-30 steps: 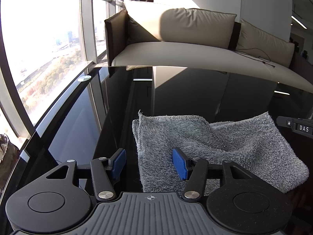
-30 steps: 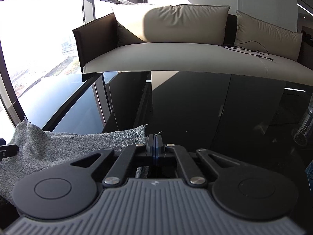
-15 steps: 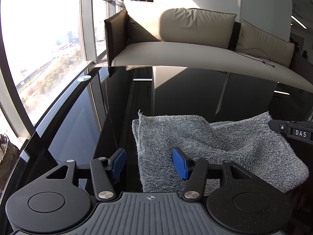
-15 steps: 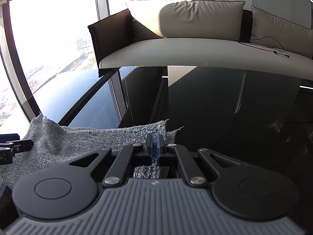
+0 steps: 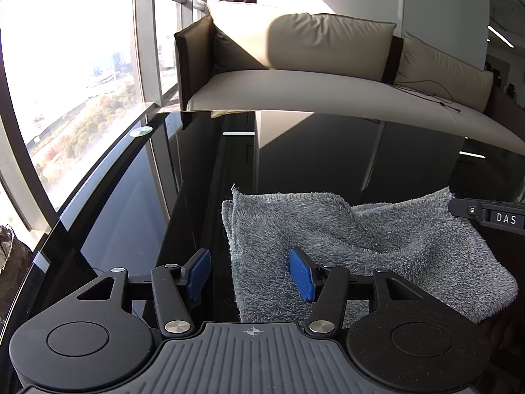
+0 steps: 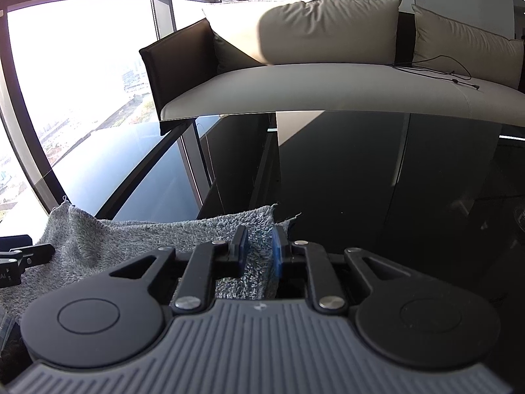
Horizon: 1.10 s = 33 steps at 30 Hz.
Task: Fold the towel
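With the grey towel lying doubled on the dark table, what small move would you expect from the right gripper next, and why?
Probably a short pull back off the towel. The right gripper has its jaws opening, with the towel's corner between the pads but no longer pinched. The left gripper is already open over the towel's other end, and the towel lies doubled on the table.

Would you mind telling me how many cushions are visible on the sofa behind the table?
2. One large beige cushion leans against the sofa backrest near the window end; a second cushion sits to its right, partly cut off by the frame. More could lie beyond that edge.
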Motion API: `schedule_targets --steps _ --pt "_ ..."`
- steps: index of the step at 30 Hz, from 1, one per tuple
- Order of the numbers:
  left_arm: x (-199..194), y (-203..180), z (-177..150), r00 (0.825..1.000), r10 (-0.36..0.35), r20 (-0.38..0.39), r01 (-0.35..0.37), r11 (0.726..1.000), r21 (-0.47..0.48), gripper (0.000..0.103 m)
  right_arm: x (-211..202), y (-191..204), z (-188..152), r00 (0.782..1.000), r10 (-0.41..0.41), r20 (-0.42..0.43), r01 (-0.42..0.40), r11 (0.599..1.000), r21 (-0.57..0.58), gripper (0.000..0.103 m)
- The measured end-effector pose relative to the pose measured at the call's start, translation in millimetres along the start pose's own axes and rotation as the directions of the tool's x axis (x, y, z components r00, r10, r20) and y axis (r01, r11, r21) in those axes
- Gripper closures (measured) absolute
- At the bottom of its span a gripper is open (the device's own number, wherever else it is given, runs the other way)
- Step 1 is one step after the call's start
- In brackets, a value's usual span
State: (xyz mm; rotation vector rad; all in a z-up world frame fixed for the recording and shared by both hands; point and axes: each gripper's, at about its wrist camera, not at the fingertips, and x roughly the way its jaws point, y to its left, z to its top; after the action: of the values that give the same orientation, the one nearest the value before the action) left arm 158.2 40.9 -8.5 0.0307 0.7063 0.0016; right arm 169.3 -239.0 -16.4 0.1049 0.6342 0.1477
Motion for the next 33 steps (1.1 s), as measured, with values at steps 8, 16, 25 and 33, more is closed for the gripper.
schedule_targets --steps 8,16,25,33 --pt "-1.1 -0.9 -0.4 1.0 0.002 0.002 -0.002 1.0 0.002 0.052 2.3 4.1 -4.0 1.0 0.022 -0.009 -0.022 0.999 -0.047 0.068" --pt "-2.8 2.0 -0.7 1.0 0.002 0.002 -0.002 1.0 0.002 0.051 1.5 3.4 -6.1 1.0 -0.001 -0.007 0.001 0.998 -0.056 0.096" --pt "-2.6 6.3 -1.0 1.0 0.009 0.002 -0.009 1.0 0.003 0.049 1.9 -1.0 -5.5 0.997 -0.072 0.0 0.072 0.996 -0.056 0.098" --pt "-3.5 11.6 -0.8 1.0 0.007 0.005 -0.007 1.0 -0.015 0.05 -0.2 0.8 -5.8 0.998 -0.068 0.01 0.069 0.996 -0.051 0.096"
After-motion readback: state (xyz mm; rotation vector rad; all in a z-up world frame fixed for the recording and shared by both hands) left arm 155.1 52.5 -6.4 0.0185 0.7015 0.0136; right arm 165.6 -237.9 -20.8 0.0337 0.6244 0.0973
